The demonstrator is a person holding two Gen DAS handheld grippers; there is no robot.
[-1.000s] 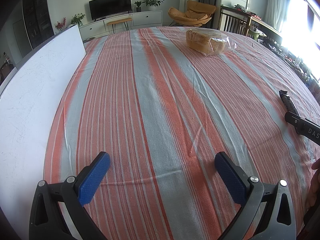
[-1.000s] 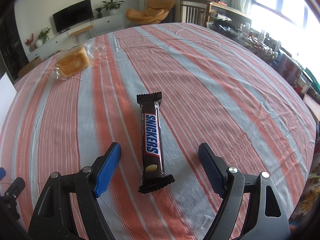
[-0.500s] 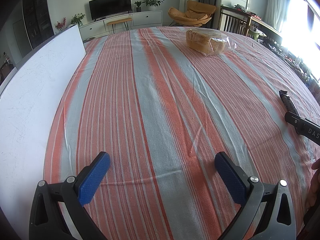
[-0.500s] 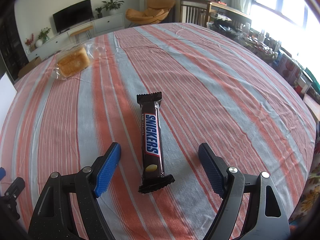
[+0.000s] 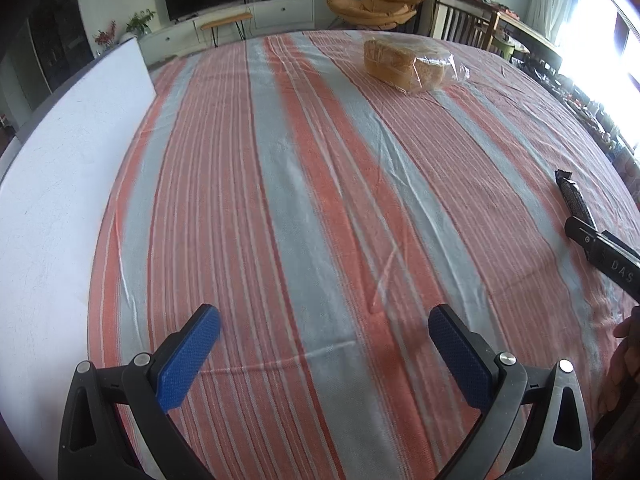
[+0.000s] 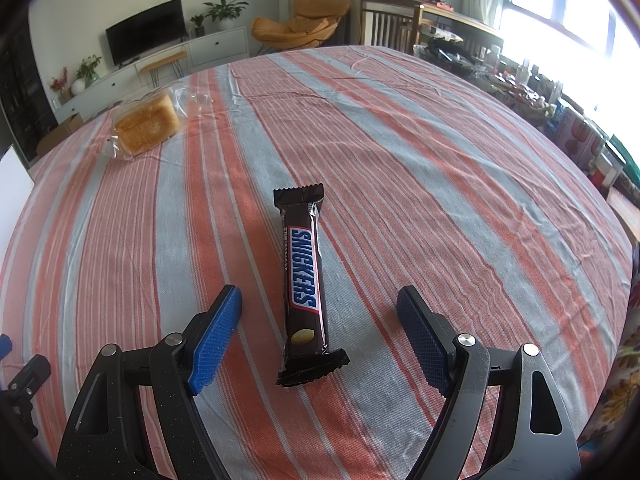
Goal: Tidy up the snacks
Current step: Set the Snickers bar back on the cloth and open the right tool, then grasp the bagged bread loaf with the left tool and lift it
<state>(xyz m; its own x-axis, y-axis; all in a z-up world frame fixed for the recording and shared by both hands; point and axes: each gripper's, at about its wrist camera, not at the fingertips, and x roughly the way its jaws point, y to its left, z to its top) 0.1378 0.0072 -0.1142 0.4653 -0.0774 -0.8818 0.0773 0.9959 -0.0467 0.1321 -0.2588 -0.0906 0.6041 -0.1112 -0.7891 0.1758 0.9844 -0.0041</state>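
A brown Snickers bar point(image 6: 303, 284) lies lengthwise on the striped tablecloth, its near end between the open fingers of my right gripper point(image 6: 320, 320), untouched. Its far end also shows at the right edge of the left wrist view point(image 5: 573, 199). A bagged loaf of bread point(image 6: 146, 127) sits far back left; in the left wrist view it point(image 5: 406, 65) sits far ahead to the right. My left gripper point(image 5: 324, 336) is open and empty over bare cloth.
A white board point(image 5: 52, 208) lies along the table's left side. The right gripper's arm point(image 5: 604, 254) shows at the right edge of the left wrist view. Cluttered shelves and boxes point(image 6: 576, 140) stand beyond the table's right edge.
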